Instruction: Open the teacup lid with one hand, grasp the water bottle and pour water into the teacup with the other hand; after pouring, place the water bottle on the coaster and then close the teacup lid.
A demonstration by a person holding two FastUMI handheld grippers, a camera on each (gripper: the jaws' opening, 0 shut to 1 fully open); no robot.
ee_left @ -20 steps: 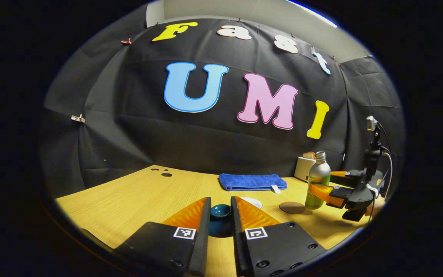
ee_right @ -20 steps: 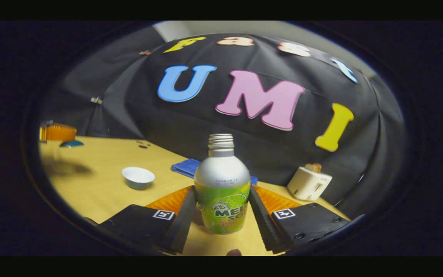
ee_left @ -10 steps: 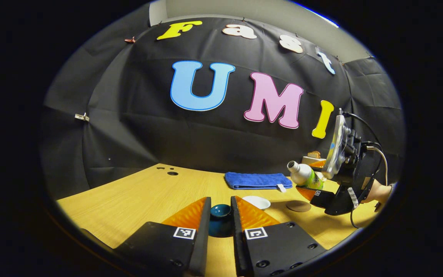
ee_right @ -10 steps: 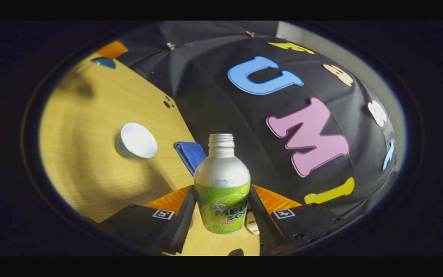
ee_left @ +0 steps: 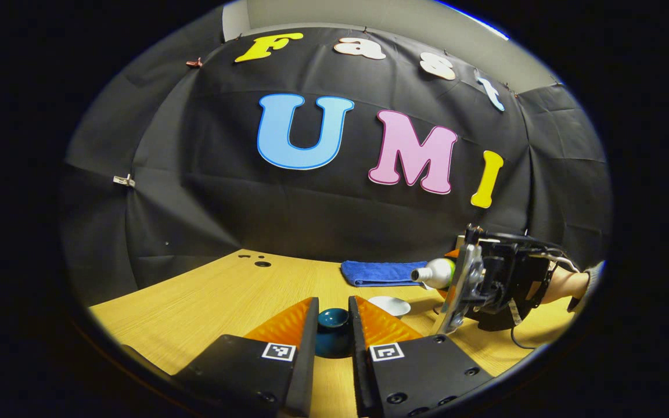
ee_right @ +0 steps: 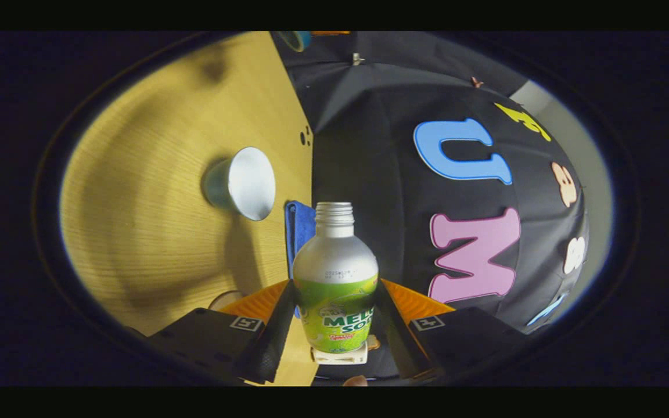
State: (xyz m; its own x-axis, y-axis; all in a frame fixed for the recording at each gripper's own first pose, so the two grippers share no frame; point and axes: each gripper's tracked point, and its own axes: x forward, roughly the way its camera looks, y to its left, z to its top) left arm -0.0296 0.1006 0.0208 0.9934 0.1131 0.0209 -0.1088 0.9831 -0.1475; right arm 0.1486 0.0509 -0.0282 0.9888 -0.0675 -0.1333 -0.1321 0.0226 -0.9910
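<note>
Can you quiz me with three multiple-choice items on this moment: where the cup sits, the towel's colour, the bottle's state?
1. Where is the teacup relative to the towel?
A. nearer than it, on the table
B. on top of it
C. held by a gripper

2. What colour is the towel?
A. red
B. blue
C. white

3. How is the water bottle held?
A. upright on the coaster
B. lying loose on the table
C. tipped sideways in the right gripper, neck toward the cup

Answers: 1 A, the left gripper view shows the cup on the wood in front of the towel. 2 B, the folded cloth is blue. 3 C, its neck lies level, both fingers pressing its sides.
</note>
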